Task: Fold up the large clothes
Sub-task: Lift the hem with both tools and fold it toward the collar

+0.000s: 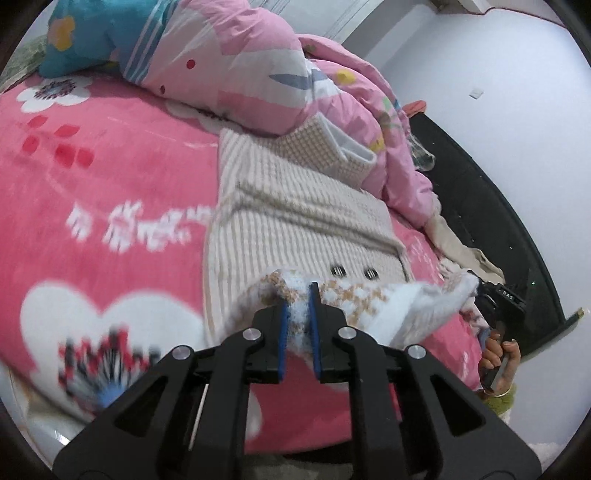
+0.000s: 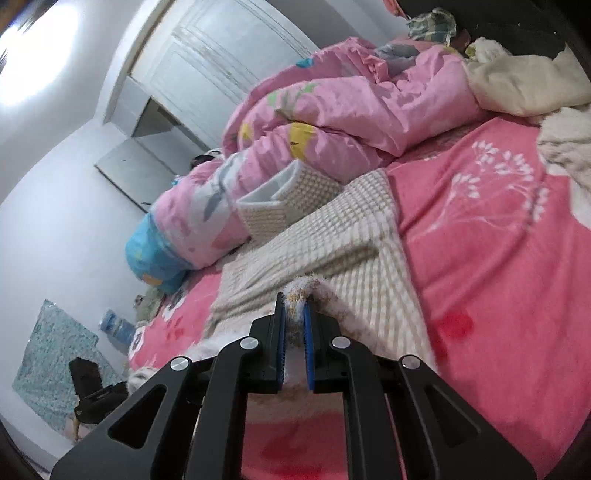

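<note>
Left wrist view: left claw point(image 1: 298, 295) and right claw point(image 2: 294, 300) each pinch the near hem of the checked garment point(image 1: 295, 199) on the pink bed point(image 1: 92, 192); thin fluffy bites may slip, skewing the fold.

A bed fills most of both views, spread with a plush pink blanket point(image 1: 110, 177) printed with white hearts and flowers. A rumpled pale-pink floral quilt point(image 2: 332, 110) is heaped along its far side, beside a blue flowered pillow point(image 1: 85, 33). Plain white walls point(image 1: 498, 92) surround it, with a dark black headboard point(image 1: 480, 206) against one. A white panelled wardrobe point(image 2: 221, 55) stands beyond, and bright light point(image 2: 37, 55) glares high on the wall.
</note>
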`<move>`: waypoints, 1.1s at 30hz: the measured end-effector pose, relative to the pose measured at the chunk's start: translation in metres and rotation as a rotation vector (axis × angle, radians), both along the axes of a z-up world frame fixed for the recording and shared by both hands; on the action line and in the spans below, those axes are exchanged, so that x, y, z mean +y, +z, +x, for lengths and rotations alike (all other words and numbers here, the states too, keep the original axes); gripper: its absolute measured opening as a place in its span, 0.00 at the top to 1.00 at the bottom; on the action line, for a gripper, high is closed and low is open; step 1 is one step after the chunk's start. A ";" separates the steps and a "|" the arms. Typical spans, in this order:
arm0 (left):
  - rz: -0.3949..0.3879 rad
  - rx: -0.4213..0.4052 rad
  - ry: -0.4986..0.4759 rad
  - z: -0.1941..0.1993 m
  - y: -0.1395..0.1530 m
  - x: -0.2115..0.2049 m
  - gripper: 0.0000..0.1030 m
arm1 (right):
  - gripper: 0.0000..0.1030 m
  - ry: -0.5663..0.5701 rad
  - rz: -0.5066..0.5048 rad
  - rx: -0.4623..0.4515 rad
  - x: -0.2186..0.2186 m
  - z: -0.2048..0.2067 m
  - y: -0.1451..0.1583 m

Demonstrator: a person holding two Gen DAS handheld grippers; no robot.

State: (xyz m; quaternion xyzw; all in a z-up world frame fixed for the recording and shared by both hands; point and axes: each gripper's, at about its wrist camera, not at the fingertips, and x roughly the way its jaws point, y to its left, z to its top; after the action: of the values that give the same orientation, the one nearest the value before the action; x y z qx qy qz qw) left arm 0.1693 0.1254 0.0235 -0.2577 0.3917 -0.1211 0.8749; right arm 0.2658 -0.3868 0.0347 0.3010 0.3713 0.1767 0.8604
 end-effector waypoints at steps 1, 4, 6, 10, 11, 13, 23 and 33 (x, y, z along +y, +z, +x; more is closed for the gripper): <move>-0.005 0.009 -0.001 0.011 -0.003 -0.001 0.87 | 0.92 -0.010 0.004 0.025 0.001 0.015 -0.009; -0.054 0.064 -0.001 0.048 -0.019 0.000 0.83 | 0.91 -0.028 0.022 0.095 0.002 0.050 -0.041; -0.117 0.108 0.008 0.067 -0.035 0.005 0.78 | 0.90 -0.040 0.036 0.158 0.000 0.071 -0.068; -0.143 0.156 0.116 0.080 -0.052 0.021 0.33 | 0.88 -0.062 0.053 0.232 -0.005 0.084 -0.102; -0.134 0.137 0.147 0.076 -0.050 0.026 0.32 | 0.88 -0.055 0.076 0.231 -0.007 0.084 -0.105; -0.144 0.120 0.162 0.071 -0.049 0.032 0.32 | 0.83 -0.047 0.100 0.227 -0.010 0.080 -0.104; -0.099 0.092 0.060 0.001 -0.047 0.000 0.32 | 0.38 -0.111 0.014 0.153 -0.042 -0.004 -0.055; -0.477 0.173 0.067 -0.010 -0.131 -0.012 0.32 | 0.36 -0.046 0.193 0.289 -0.029 -0.071 -0.113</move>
State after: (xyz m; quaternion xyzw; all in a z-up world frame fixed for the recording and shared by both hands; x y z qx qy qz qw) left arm 0.1592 0.1129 -0.1071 -0.4792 0.4167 -0.1587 0.7560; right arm 0.1946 -0.4154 -0.0782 0.4128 0.4656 0.1464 0.7690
